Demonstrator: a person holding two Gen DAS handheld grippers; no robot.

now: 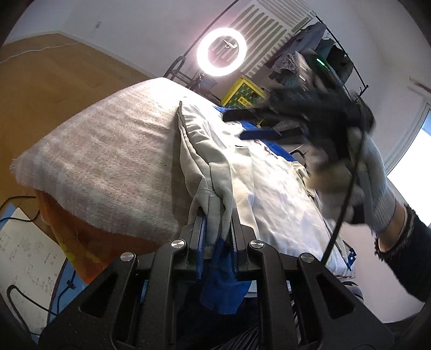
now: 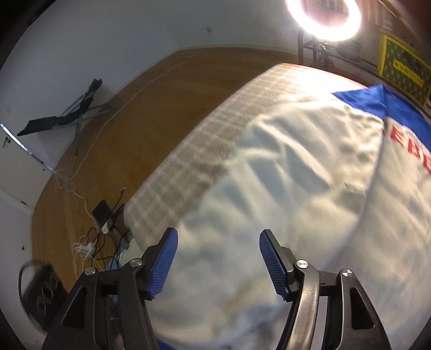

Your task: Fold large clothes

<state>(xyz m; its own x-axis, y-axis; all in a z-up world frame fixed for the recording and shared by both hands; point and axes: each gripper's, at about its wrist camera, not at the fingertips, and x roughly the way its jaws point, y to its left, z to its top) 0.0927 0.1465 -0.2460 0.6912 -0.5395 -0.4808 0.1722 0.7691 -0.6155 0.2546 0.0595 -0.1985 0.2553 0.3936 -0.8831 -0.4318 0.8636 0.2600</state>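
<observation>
Pinched in my left tongs (image 1: 216, 228), the shirt's (image 1: 269, 183) sleeve lifts for folding; the shirt lies along the table's (image 1: 107, 150) right edge. Right tongs (image 2: 218, 258) hover released above.

The right gripper (image 2: 218, 239), with black arms and blue ribbed pads, hung above a large white garment with blue parts and red letters (image 2: 296, 175). Its jaws stood wide apart and nothing was between them. The garment lay on a beige checked woven cloth (image 2: 194, 145) that covered the desk. A bright ring lamp (image 2: 323, 18) shone behind, above the brown wooden floor (image 2: 134, 107).
</observation>
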